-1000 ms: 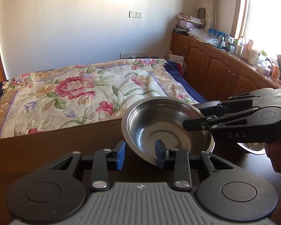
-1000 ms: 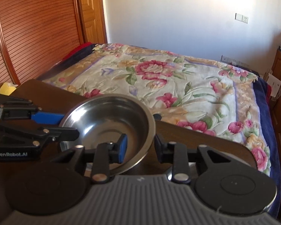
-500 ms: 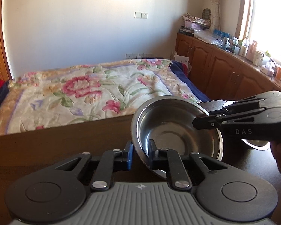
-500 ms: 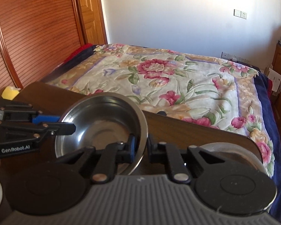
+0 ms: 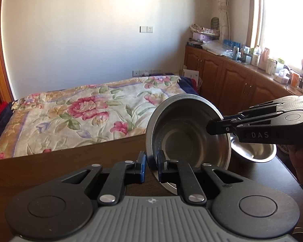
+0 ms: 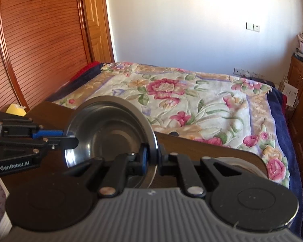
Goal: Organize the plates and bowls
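The left gripper (image 5: pixel 151 166) and right gripper (image 6: pixel 152 157) are each clamped on opposite rims of a round stainless-steel bowl (image 5: pixel 188 133), held tilted steeply between them above the dark wooden bench (image 5: pixel 60 161).

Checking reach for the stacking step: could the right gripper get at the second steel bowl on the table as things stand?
Probably not yet: the right gripper is shut on the held bowl; the second bowl sits behind it.
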A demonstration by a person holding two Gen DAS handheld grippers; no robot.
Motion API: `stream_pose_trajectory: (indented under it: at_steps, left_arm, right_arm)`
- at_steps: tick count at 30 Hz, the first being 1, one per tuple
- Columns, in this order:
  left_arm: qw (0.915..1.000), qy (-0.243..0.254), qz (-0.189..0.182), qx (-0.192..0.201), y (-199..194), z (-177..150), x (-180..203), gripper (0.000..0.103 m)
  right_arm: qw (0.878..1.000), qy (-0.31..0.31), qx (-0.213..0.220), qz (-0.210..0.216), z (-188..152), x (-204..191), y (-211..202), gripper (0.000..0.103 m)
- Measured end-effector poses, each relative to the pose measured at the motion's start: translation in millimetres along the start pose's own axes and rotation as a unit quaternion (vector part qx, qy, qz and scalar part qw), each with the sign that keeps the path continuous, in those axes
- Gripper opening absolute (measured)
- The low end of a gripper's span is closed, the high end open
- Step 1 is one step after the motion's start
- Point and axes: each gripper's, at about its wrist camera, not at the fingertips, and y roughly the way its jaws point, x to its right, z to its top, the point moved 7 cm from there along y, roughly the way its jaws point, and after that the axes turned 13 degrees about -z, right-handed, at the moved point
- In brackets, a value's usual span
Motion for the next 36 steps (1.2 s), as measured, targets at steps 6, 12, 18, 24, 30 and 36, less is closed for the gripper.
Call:
stream_pose_trajectory:
  at_steps: [6, 12, 18, 24, 30, 36]
  left_arm:
    - [0.9999, 0.009, -0.002, 0.011, -17.2, 2.7, 11.1, 0.013]
    - [0.9995, 0.018, -0.006, 0.024, -36.9, 4.3, 24.1, 0.013]
    - [0.9986, 0.031, -0.012, 0.040, -61.4, 3.0, 40.4, 0.013]
    - [0.9978, 0.041, -0.018, 0.048, -84.5, -10.1, 56.6, 0.013]
    - [0.9974, 0.047, -0.030, 0.046, -100.7, -30.1, 70.9, 0.013]
    - [0.9970, 0.051, -0.040, 0.044, -112.9, -46.4, 81.1, 0.013]
  right_arm:
    - [1.000, -0.001, 0.015, -0.005, 3.1, 1.5, -17.7, 0.012]
    - [0.999, -0.007, 0.032, -0.015, 4.2, 0.8, -42.2, 0.012]
    - [0.998, -0.009, 0.050, -0.025, 2.6, 0.5, -70.7, 0.012]
    - [0.997, -0.015, 0.060, -0.036, -7.5, -4.7, -95.1, 0.012]
    - [0.997, -0.018, 0.059, -0.045, -26.2, -9.7, -112.3, 0.012]
    - [0.997, -0.015, 0.056, -0.049, -41.7, -12.7, -126.9, 0.012]
